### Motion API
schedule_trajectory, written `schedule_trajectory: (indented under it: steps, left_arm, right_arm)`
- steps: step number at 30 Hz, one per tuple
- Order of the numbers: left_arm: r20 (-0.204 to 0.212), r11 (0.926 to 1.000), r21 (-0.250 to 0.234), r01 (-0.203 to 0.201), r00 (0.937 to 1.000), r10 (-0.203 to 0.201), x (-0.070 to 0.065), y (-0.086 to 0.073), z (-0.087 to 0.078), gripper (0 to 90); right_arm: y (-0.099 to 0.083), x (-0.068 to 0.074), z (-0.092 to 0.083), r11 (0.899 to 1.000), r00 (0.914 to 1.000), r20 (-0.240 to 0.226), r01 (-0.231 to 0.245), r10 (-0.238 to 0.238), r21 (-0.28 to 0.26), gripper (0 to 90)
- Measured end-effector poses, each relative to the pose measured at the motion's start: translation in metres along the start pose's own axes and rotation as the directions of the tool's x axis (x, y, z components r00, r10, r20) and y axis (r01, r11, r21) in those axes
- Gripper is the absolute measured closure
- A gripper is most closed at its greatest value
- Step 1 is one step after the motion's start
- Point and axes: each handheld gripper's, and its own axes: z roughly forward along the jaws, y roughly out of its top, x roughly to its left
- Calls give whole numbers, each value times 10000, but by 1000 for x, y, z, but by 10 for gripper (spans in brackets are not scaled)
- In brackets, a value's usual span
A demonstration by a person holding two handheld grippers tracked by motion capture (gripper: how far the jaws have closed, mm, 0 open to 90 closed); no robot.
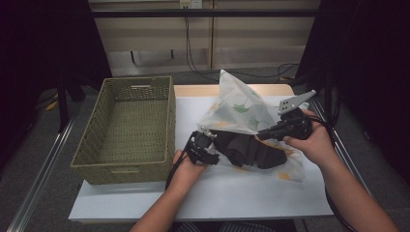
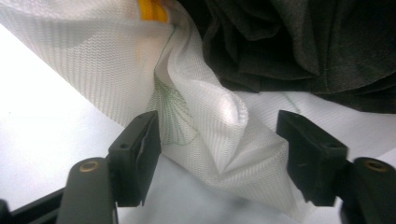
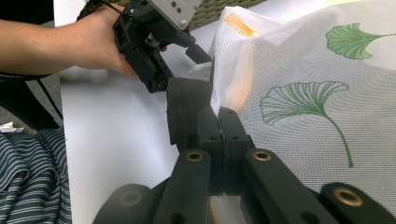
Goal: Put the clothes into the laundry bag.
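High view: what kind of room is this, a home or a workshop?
Probably a lab or test bench, not a home: a white table on a dark metal frame, cables trailing along the wall behind, and a wicker basket set out like a prop.

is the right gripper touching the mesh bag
Touching: in the right gripper view, the right gripper has its jaws pinched shut on the mesh bag's edge.

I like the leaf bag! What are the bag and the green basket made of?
The bag looks like thin white mesh fabric, slightly sheer: a fine woven grid shows close up. The basket looks like woven olive wicker or plastic strands, matte; which one is unclear.
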Motion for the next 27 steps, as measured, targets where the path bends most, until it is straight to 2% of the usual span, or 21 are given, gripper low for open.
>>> schedule_trajectory:
  steps: [3,4,7,9,10,11,12,15,17,18,19,27]
  left_arm:
    - [68,10000,77,58,10000,-59,1,0,-1,440]
    - [136,9999,69,127,9998,-128,1,0,-2,502]
    - [686,9998,44,199,9974,-201,1,0,-7,692]
    - [781,9998,-108,153,9968,-144,-1,0,-13,827]
    - [733,10000,-26,-5,9973,7,-3,0,-15,856]
    - [786,9999,-134,61,9969,-50,-5,0,-17,868]
    - [772,9997,-75,-245,9967,250,-6,0,-19,874]
    - [862,9989,-363,-309,9957,339,-11,-1,-28,880]
    - [932,9982,-394,-453,9944,488,-14,-3,-35,881]
    - [898,9973,-575,-457,9947,507,-16,-4,-37,881]
    - [962,9969,-472,-625,9931,668,-17,-5,-41,881]
    - [1422,9938,-701,-864,9852,956,-31,-19,-57,881]
  right_arm:
    - [0,0,0,10000,10000,17,6,-6,4,900]
    - [0,0,0,10000,10000,13,22,-22,0,900]
    - [0,0,0,10000,10000,19,-4,4,4,900]
    - [0,1,0,10000,10000,26,13,-14,18,900]
    - [0,0,1,10000,10000,19,25,-25,24,900]
    - [0,0,1,10000,10000,5,12,-12,22,900]
    - [0,0,1,10000,10000,15,-9,9,19,900]
    - [0,1,1,10000,10000,13,39,-39,27,900]
    - [1,1,1,10000,10000,9,42,-42,20,900]
    - [1,1,1,10000,10000,29,30,-30,19,900]
    - [1,1,1,10000,10000,29,21,-21,35,900]
    - [0,1,2,10000,10000,26,16,-16,68,900]
